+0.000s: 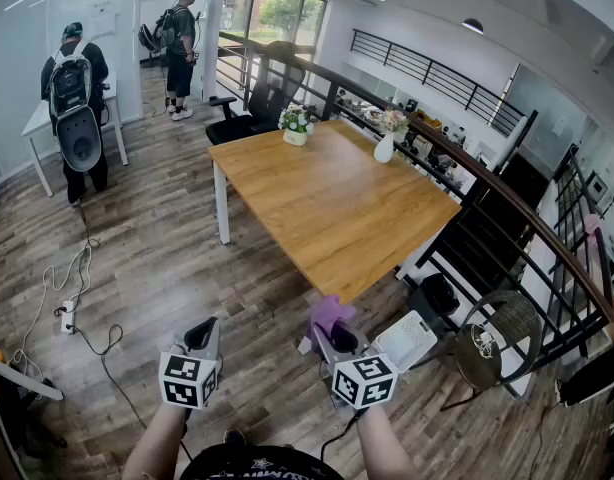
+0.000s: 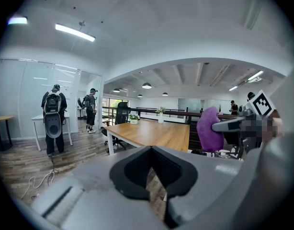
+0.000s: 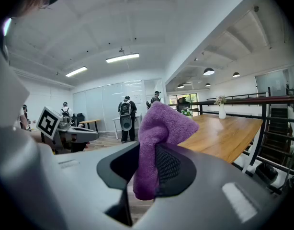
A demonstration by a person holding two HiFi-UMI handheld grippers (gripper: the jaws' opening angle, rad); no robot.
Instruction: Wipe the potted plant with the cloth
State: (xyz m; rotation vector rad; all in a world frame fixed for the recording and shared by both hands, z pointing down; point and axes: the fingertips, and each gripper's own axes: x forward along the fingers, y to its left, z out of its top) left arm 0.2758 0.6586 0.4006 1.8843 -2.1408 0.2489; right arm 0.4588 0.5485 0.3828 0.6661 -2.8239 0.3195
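A wooden table (image 1: 337, 203) with white legs stands on a plank floor (image 1: 157, 258). A white vase (image 1: 385, 148) of flowers sits near its far right edge. A black chair (image 1: 257, 103) stands at the far corner, and a dark railing (image 1: 467, 168) runs along the right side. One person (image 1: 75, 98) with a backpack stands by a white desk (image 1: 34, 124); another (image 1: 182, 43) stands farther back. Cables (image 1: 62, 288) and a power strip (image 1: 69, 317) lie on the floor at left. A wire basket (image 1: 502, 328) stands at right.
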